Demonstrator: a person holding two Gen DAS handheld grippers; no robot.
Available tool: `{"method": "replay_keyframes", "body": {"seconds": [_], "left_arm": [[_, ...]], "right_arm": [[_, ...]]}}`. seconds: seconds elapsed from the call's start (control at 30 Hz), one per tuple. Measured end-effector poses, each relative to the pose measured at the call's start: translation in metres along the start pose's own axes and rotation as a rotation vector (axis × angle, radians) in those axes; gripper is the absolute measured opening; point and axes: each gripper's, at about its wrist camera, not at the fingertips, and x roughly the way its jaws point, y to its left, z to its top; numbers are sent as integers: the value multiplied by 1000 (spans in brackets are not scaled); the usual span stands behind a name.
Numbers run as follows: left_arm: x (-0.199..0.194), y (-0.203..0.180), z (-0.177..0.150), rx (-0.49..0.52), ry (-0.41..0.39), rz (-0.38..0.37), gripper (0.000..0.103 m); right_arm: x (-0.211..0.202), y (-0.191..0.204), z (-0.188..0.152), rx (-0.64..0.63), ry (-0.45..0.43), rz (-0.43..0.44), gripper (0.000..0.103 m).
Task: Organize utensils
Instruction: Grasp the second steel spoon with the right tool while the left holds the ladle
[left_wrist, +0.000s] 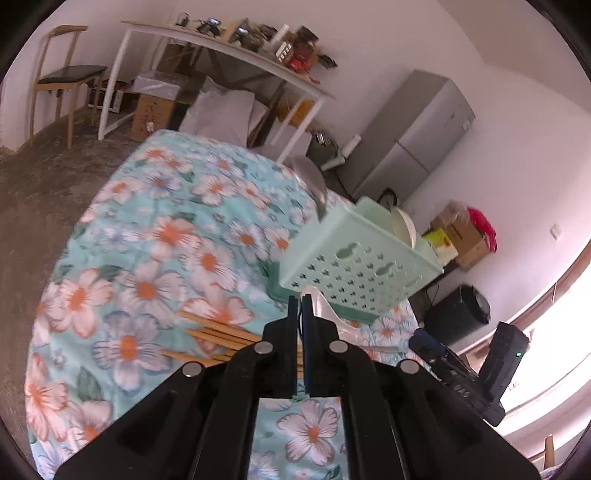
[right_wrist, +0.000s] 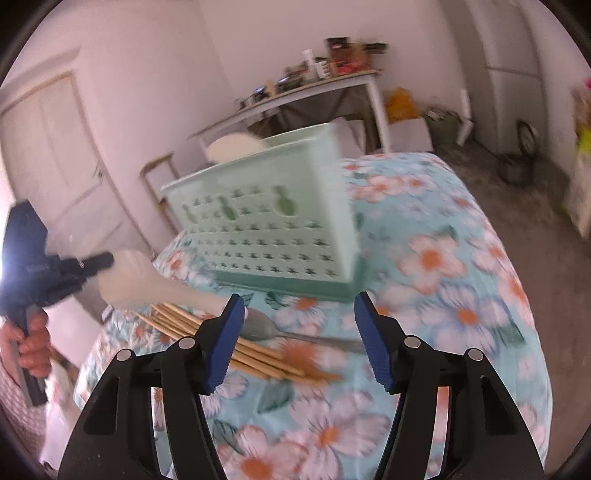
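Note:
A mint perforated basket (left_wrist: 354, 266) (right_wrist: 266, 221) stands on a darker green tray on the floral tablecloth (left_wrist: 147, 258). A metal spoon (left_wrist: 314, 181) and a white spoon (left_wrist: 404, 225) (right_wrist: 232, 146) stick out of it. My left gripper (left_wrist: 300, 299) (right_wrist: 105, 260) is shut on another white spoon (left_wrist: 325, 306) (right_wrist: 129, 277), held in the air in front of the basket. Wooden chopsticks (left_wrist: 218, 332) (right_wrist: 221, 339) and a second metal spoon (right_wrist: 266, 328) lie on the cloth. My right gripper (right_wrist: 298, 295) hangs open above them, with nothing between its pads.
A hand (right_wrist: 33, 343) grips the left tool. Beyond the table are a cluttered white desk (left_wrist: 229, 48), a wooden chair (left_wrist: 66, 74), a grey fridge (left_wrist: 417, 129), a black bin (left_wrist: 458, 310), cardboard boxes (left_wrist: 465, 236) and a door (right_wrist: 55, 155).

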Motion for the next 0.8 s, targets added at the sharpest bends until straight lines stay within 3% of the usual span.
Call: {"method": "replay_keyframes", "body": {"seconds": [0.27, 0.4, 0.57, 0.8], "left_arm": [[-18, 22, -3, -31, -53, 9, 1], [-19, 31, -4, -46, -59, -11, 1], [-20, 39, -3, -63, -75, -25, 1], [-20, 53, -5, -105, -92, -38, 1]], "right_arm": [[48, 9, -15, -36, 198, -83, 49], [49, 18, -20, -87, 233, -104, 49], [49, 47, -17, -289, 253, -152, 49], [54, 64, 3, -275, 233, -81, 49]]}}
